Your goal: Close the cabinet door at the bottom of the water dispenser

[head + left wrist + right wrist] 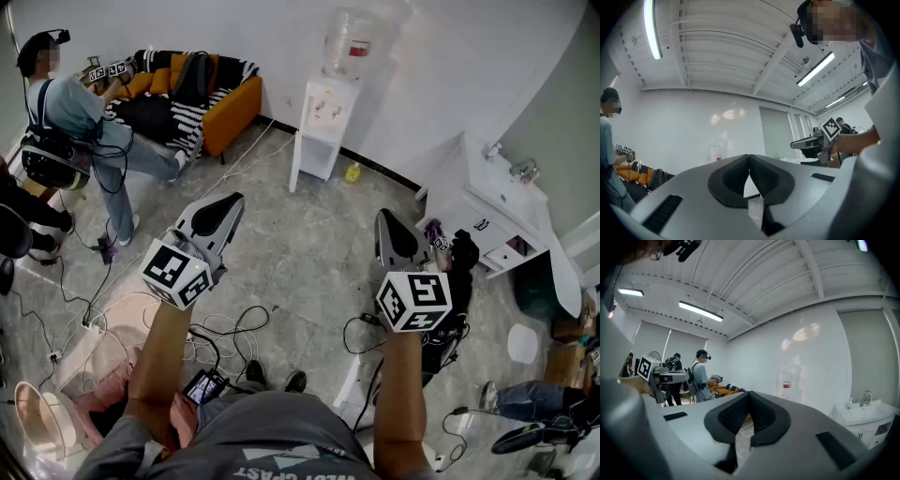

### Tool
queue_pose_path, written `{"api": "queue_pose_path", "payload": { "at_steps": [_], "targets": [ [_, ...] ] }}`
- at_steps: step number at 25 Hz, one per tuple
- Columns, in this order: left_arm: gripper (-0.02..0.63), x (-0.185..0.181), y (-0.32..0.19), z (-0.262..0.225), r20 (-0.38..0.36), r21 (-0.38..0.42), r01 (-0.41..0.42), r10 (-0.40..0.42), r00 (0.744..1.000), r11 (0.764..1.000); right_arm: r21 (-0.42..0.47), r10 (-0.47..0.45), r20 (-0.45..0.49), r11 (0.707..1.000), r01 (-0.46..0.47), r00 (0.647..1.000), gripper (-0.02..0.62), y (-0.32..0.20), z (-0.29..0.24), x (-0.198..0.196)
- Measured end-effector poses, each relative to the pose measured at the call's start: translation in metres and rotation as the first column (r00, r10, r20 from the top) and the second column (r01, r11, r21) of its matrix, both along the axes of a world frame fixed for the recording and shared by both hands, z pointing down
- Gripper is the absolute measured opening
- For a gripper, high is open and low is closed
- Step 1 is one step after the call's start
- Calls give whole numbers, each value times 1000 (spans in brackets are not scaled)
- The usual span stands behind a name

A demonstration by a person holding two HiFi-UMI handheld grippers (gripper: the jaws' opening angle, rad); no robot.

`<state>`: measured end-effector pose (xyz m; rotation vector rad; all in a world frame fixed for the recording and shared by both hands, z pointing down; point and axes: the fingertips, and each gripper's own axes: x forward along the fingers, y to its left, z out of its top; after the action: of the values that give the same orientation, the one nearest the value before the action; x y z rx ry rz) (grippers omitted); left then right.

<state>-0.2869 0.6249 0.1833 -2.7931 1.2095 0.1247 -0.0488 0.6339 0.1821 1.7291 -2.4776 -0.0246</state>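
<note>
Across open floor [300,234], water dispenser [323,117] at wall [281,37], sofa [225,112] to lt.

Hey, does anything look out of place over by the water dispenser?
Yes: the cabinet door at the bottom of the water dispenser stands open, swung out on the left, exposing the compartment. A small yellow bottle sits beside its base.

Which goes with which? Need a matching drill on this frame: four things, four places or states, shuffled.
1 white water dispenser with clear bottle
2 orange fabric sofa
3 small yellow bottle
4 left gripper

A jaws together, empty
B on the floor by the dispenser's foot
C top middle of the head view
D left of the dispenser, along the wall

Pairs: 1-C, 2-D, 3-B, 4-A
</note>
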Motion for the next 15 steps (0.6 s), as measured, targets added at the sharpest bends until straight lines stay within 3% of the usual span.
{"api": "queue_pose_path", "payload": {
  "at_steps": [11,15],
  "targets": [
    [17,-32,-23,3,-37,8,0,0,999,1000,-8,10,-23,1000,-10,1000,28,-25,7,-29],
    [17,-43,-30,3,-50,9,10,-10,999,1000,-2,1,21,1000,-1,1000,28,-36,6,-39]
  ]
}}
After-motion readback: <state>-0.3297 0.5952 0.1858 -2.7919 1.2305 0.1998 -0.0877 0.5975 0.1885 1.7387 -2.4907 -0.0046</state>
